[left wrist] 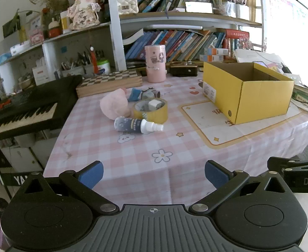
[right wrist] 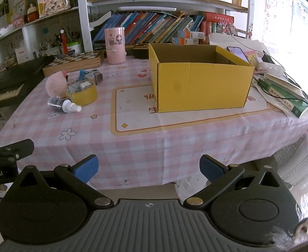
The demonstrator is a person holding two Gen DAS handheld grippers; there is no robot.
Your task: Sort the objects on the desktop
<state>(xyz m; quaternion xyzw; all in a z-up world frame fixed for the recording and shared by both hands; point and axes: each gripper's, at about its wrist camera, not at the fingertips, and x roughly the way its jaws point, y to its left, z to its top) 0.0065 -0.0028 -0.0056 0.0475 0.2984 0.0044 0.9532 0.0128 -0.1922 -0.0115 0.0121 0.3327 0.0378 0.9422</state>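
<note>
On the pink checked tablecloth (left wrist: 103,147) (right wrist: 137,147) lies a cluster: a pink plush ball (left wrist: 114,103) (right wrist: 55,84), a yellow tape roll (left wrist: 152,110) (right wrist: 83,93) with a small white item inside, a dark spray bottle (left wrist: 136,125) (right wrist: 62,104) on its side, and a small toy camera (left wrist: 148,93) (right wrist: 96,76). An open yellow cardboard box (left wrist: 257,98) (right wrist: 200,86) stands to their right. My left gripper (left wrist: 154,173) hangs open at the table's near edge, well short of the cluster. My right gripper (right wrist: 149,168) is open too, in front of the box, nothing between its fingers.
A pink cylindrical holder (left wrist: 155,63) (right wrist: 115,45) and a chessboard box (left wrist: 109,82) (right wrist: 74,62) stand at the back. A black keyboard piano (left wrist: 21,113) flanks the table's left. Bookshelves (left wrist: 175,42) rise behind. Books, a phone and cables (right wrist: 284,92) lie at the right edge.
</note>
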